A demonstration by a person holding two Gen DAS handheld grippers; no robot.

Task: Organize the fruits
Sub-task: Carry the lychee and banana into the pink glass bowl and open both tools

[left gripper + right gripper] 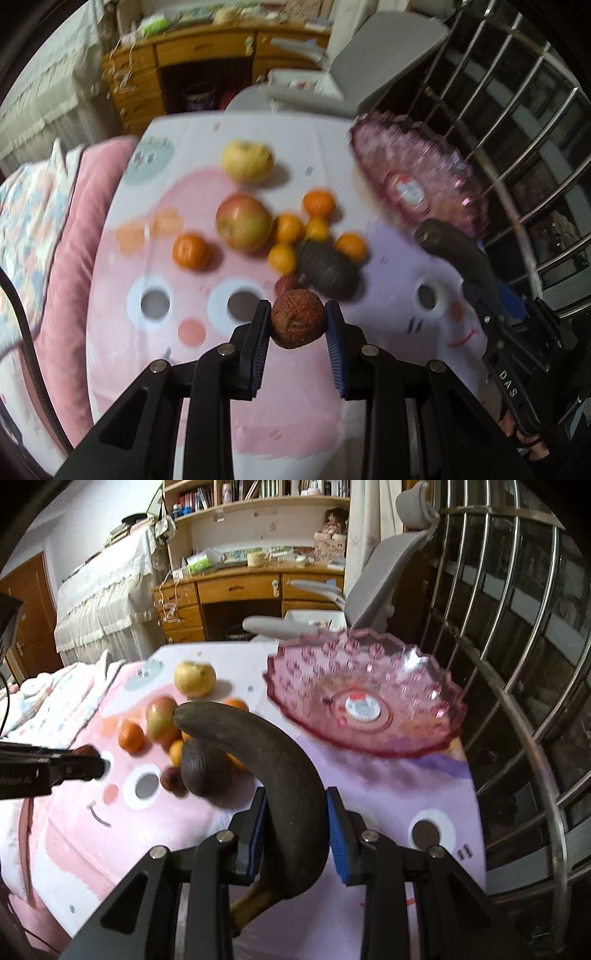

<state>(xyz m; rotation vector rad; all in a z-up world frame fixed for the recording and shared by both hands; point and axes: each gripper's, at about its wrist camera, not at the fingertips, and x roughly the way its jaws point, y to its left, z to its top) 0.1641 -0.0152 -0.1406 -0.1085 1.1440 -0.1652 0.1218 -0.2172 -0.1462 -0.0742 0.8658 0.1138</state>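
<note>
Left claw pinches a wrinkled brown fruit — right claw clamps a blackened, curved banana.

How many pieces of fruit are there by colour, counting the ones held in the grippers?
Orange fruits: 6
Yellow fruit: 1
Red-green apple: 1
Dark avocado-like fruit: 1
Small red fruit: 1
Wrinkled brown fruit, held: 1
Blackened banana, held: 1
Total: 12

The letters "DAS" are showing in white on the black body of the right gripper. The round label inside the pink dish is staying unreadable.
</note>
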